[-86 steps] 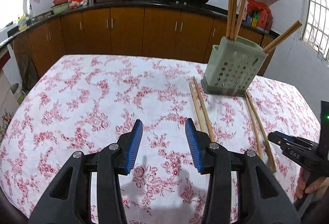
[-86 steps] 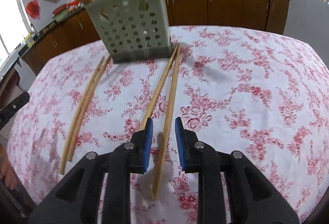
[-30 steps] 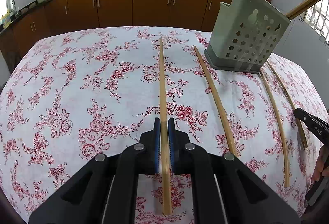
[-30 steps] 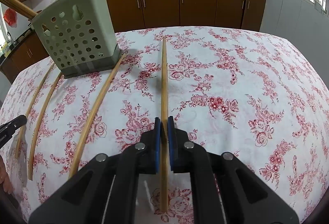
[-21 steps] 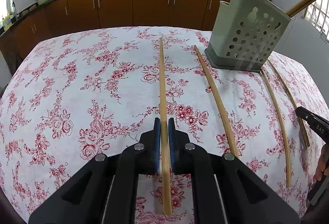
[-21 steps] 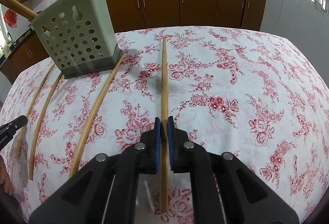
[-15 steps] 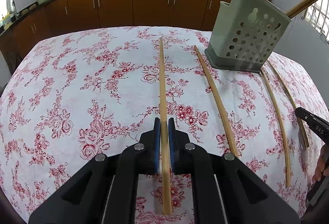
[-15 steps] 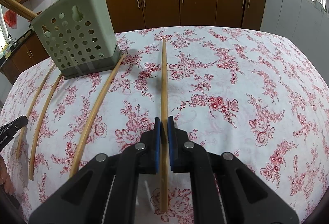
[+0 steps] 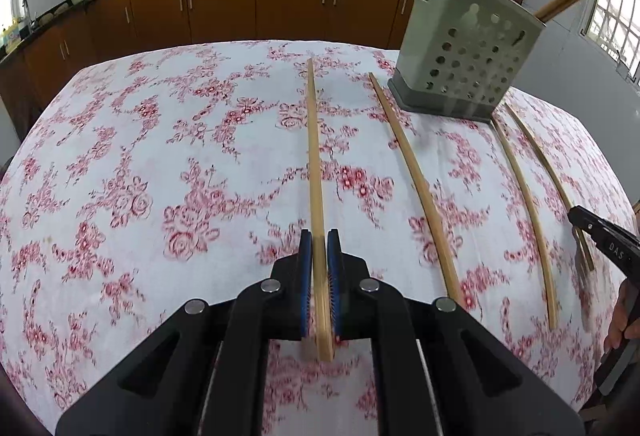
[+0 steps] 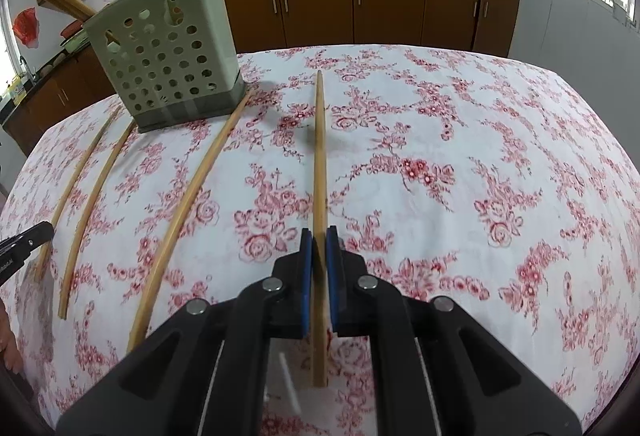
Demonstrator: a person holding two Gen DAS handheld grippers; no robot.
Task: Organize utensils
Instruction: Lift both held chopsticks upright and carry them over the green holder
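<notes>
Your left gripper (image 9: 319,264) has its fingers clenched on a chopstick (image 9: 314,155) pointing far across the floral tabletop (image 9: 120,163). A loose chopstick (image 9: 416,187) lies just right of it; the green holder (image 9: 464,67) stands far right. Your right gripper (image 10: 319,264) likewise grasps a second chopstick (image 10: 320,155).

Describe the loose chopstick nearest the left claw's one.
Find the pale green perforated plastic holder on the floral tablecloth. The bamboo chopstick starts by its left base corner, lying alone; the other two lie paired off its right corner.
</notes>
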